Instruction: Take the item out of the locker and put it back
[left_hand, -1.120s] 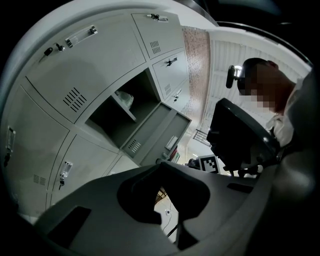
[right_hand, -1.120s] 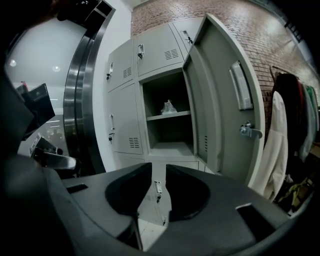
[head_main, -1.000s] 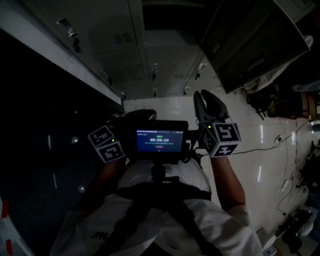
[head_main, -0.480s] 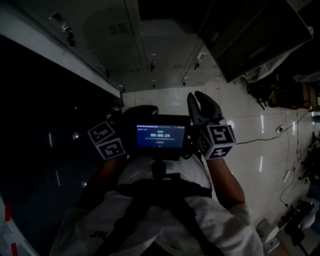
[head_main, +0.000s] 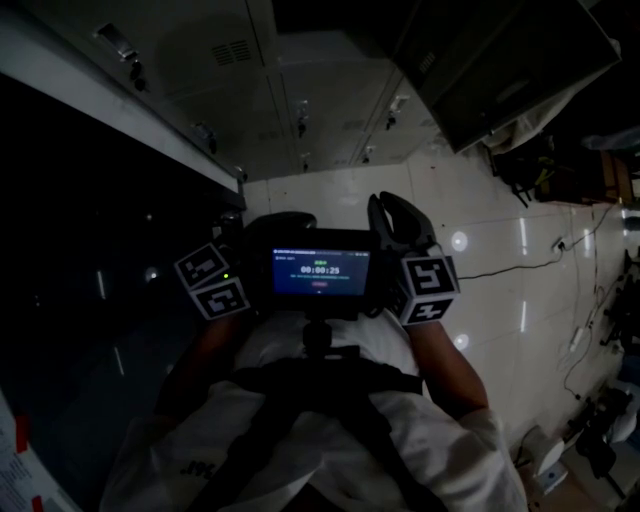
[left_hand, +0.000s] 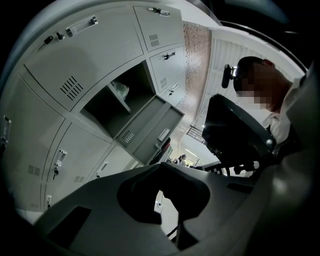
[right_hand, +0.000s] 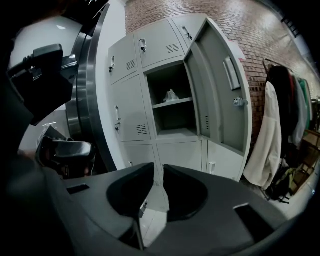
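A grey locker stands ahead with one compartment open and its door swung right. A small pale crumpled item lies on the upper shelf inside; the left gripper view shows the same item in the same compartment. Both grippers are held close to the person's chest, far from the locker. My right gripper has a narrow slit between its jaws, which are closing with nothing between them. My left gripper has its tips together and holds nothing.
A lit screen is mounted on the person's chest between the grippers. Coats hang on a rack right of the locker. A cable runs over the white tiled floor. Closed locker doors flank the open compartment.
The right gripper has dropped slightly and shifted left toward the chest screen, and its jaws have drawn closer together. The left gripper has stayed where it was.
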